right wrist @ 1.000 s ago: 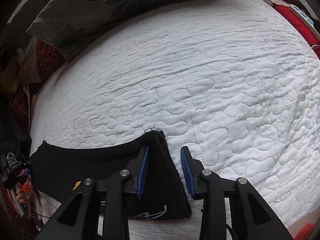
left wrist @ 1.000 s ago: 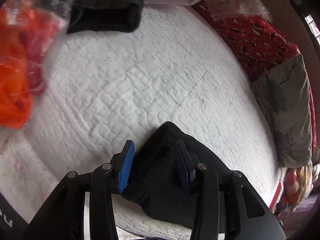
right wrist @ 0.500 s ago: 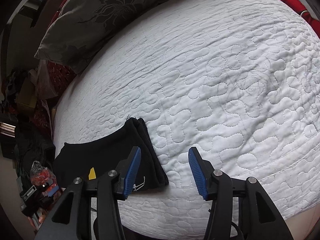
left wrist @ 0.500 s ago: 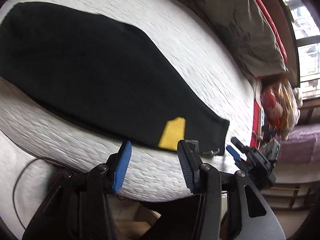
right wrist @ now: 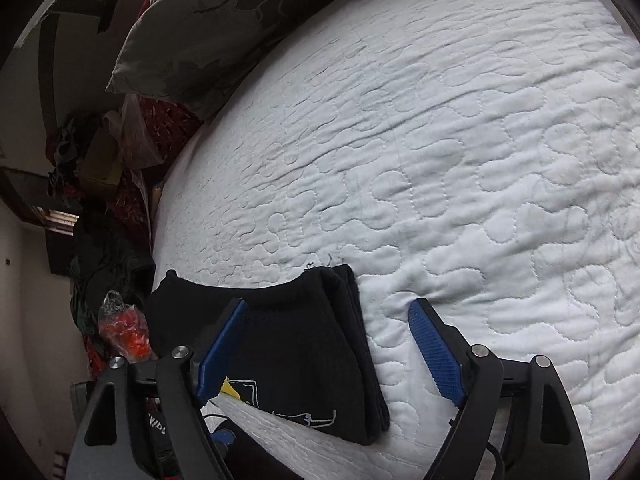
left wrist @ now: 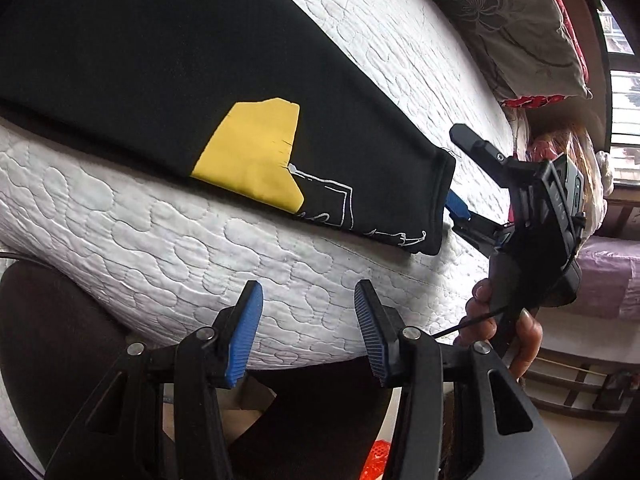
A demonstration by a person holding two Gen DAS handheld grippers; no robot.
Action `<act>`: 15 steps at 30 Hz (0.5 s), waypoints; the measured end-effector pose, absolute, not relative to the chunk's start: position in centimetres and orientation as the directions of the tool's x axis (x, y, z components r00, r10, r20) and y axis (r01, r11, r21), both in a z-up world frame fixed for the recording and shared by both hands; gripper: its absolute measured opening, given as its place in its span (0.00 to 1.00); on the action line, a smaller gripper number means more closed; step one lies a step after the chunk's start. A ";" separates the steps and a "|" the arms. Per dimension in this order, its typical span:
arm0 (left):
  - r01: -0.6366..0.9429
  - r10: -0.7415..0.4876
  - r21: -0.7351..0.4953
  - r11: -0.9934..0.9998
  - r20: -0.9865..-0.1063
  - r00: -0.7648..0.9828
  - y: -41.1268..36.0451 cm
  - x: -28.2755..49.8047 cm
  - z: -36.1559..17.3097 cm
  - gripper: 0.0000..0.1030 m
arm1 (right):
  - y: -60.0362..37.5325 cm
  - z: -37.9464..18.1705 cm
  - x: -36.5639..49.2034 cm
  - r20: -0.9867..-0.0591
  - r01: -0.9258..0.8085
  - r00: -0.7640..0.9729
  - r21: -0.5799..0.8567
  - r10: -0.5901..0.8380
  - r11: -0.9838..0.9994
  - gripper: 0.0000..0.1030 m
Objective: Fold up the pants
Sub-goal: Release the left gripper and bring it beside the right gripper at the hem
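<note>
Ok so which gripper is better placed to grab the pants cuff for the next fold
Right. The right gripper is open with its jaws straddling the cuff of the black pants. The left gripper is open over the mattress edge, short of the fabric.

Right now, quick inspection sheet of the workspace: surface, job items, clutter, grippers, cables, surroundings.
Surface: white quilted mattress, bare beyond the pants.
Job's things: black pants lie flat along the near edge, yellow patch up, stacked hem at the right end.
Clutter: grey floral pillow; orange-filled plastic bag beside the bed.
Grippers: left gripper open, off the bed edge; right gripper open, straddling the hem.
Cables: thin black cable by the right hand.
Surroundings: window, piled dark clothes.
</note>
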State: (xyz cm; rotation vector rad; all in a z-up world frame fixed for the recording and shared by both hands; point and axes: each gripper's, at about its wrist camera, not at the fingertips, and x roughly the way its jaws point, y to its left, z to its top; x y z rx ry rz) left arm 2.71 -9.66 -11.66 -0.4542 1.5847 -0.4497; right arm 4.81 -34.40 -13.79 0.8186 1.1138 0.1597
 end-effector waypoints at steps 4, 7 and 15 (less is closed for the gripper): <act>-0.015 -0.537 -0.537 0.843 -0.841 -0.072 -10.6 2.3 -11.7 0.45 | -33.3 -13.6 6.6 -0.668 0.185 0.409 0.728 0.622 0.660 0.91; -0.011 -0.536 -0.537 0.843 -0.841 -0.071 -11.0 2.1 -11.7 0.45 | -33.8 -14.1 6.9 -0.616 0.174 0.366 0.782 0.698 0.599 0.85; -0.101 -0.563 -0.557 0.824 -0.825 -0.051 -10.9 1.4 -12.7 0.45 | -36.8 -17.1 5.0 -0.492 0.207 0.410 0.870 0.768 0.447 0.44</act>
